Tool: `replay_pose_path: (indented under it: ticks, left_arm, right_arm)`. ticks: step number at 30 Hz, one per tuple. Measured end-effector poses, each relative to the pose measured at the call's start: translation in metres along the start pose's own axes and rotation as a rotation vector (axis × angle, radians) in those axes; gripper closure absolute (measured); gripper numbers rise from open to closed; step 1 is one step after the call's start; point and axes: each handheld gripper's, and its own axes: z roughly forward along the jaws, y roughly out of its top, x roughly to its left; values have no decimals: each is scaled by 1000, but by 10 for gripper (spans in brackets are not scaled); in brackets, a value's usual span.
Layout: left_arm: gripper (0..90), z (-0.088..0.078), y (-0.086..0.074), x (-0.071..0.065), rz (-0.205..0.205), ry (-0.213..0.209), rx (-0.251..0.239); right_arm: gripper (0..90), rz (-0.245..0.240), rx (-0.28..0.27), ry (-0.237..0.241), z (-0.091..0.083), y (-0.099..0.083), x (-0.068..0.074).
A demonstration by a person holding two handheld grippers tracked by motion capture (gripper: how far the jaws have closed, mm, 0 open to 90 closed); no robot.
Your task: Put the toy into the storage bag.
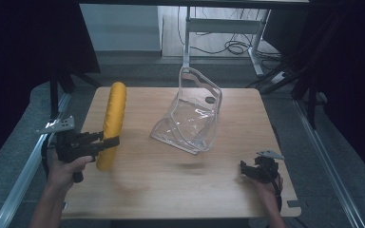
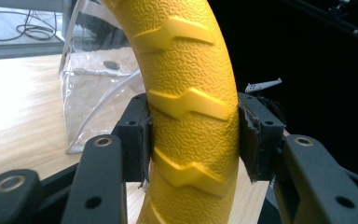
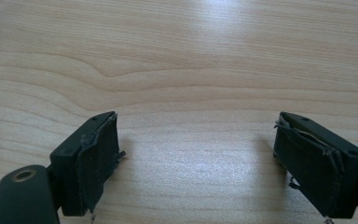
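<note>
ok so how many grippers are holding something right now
1. The left gripper is clamped on the yellow ring at the table's left; the right gripper, near the right edge, is open with nothing between its jaws.

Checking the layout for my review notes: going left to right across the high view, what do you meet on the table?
Left gripper → yellow ring clamped in it → clear plastic bag → right gripper, jaws apart.
</note>
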Motion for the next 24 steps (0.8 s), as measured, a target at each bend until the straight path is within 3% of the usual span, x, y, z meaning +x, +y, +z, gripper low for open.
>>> replay_pose_path:
  ticks: [10, 14, 24]
  left_arm:
    - [517, 9, 4, -7, -3, 2, -78]
    - [517, 16, 7, -14, 9, 24, -116]
    - [516, 32, 13, -22, 17, 43, -141]
  right_arm:
    - [142, 3, 1, 1, 0, 0, 0]
    - [142, 1, 0, 1, 0, 0, 0]
    - [142, -1, 0, -1, 0, 0, 0]
